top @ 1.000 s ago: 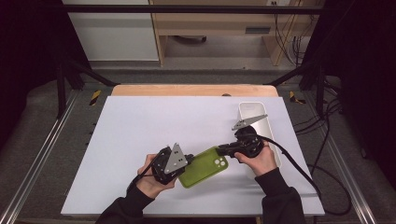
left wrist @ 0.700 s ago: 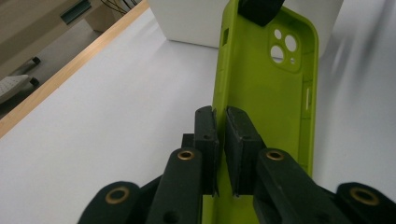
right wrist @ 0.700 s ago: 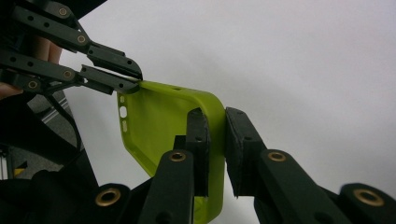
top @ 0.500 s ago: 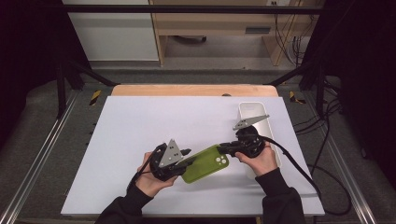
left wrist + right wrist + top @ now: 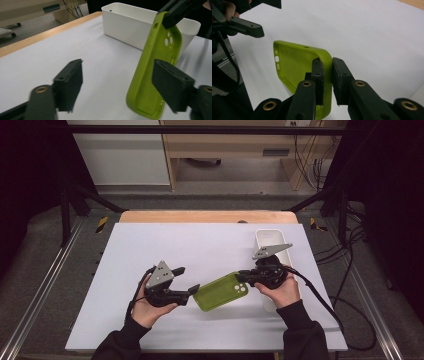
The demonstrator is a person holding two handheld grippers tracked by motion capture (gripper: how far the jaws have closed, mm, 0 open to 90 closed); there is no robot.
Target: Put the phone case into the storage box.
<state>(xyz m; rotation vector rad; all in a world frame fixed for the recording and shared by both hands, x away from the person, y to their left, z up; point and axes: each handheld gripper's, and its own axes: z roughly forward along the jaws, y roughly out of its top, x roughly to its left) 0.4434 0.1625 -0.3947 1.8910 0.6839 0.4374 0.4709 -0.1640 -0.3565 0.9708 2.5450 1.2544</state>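
A: Where is the green phone case (image 5: 220, 291) sitting?

B: It is hanging just above the table (image 5: 200, 245), the right gripper (image 5: 327, 75) pinching its rim. The left gripper (image 5: 192, 290) has just been opening its jaws, nothing pressed between them.

A: Handling?

B: Probably light and bendy; gripping the stiffer rim is safest.

the phone case (image 5: 220, 291) is being held above the table (image 5: 200, 245) between the left gripper (image 5: 187, 282) at its left and the right gripper (image 5: 242, 279) at its right; the bin (image 5: 267, 240) is lying behind the right gripper.
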